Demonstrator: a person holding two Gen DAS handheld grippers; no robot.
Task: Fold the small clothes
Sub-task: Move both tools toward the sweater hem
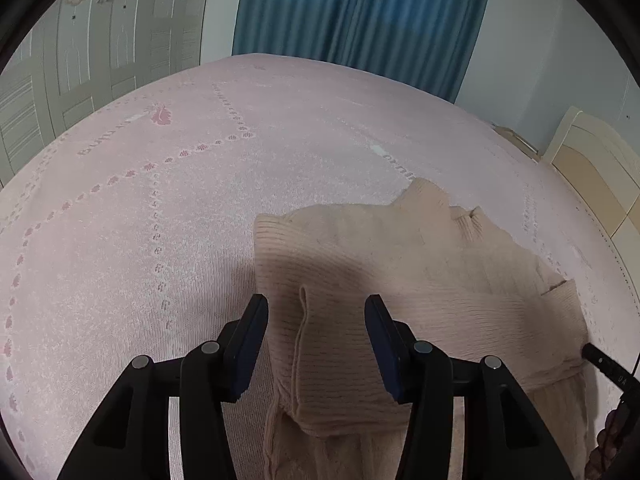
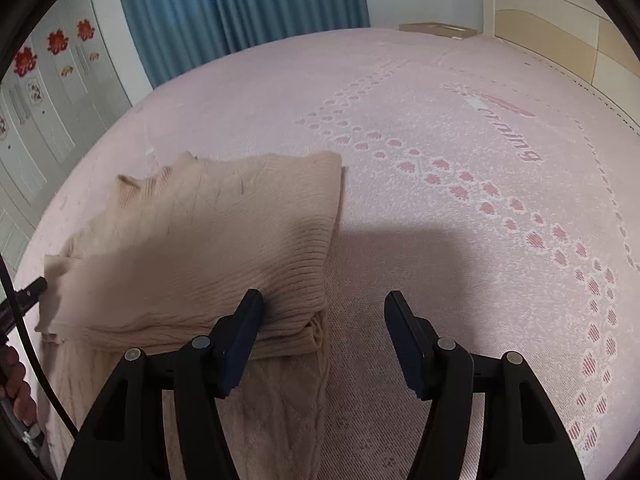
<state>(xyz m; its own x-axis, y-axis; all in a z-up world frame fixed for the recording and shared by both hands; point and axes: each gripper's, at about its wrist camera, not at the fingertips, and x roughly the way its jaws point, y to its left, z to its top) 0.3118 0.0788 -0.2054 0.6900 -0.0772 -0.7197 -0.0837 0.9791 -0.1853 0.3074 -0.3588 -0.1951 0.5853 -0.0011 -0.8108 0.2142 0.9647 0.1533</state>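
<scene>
A beige ribbed knit sweater (image 1: 400,264) lies partly folded on the pink bed cover (image 1: 160,200). My left gripper (image 1: 316,304) hovers over its near left part, jaws apart, with a raised crease of the knit between the fingers and neither pad pressing on it. In the right wrist view the same sweater (image 2: 200,232) lies to the left, its folded upper layer resting over a cable-knit lower part. My right gripper (image 2: 324,300) is open at the sweater's near right corner: its left finger sits against the ribbed edge, and its right finger stands over bare cover.
The pink patterned bed cover (image 2: 460,220) stretches away on all sides. A blue curtain (image 1: 360,12) and white wardrobe doors (image 1: 100,40) stand beyond the far edge. A cream headboard (image 2: 560,28) is at the right. A hand (image 2: 16,384) and a cable show at the left edge.
</scene>
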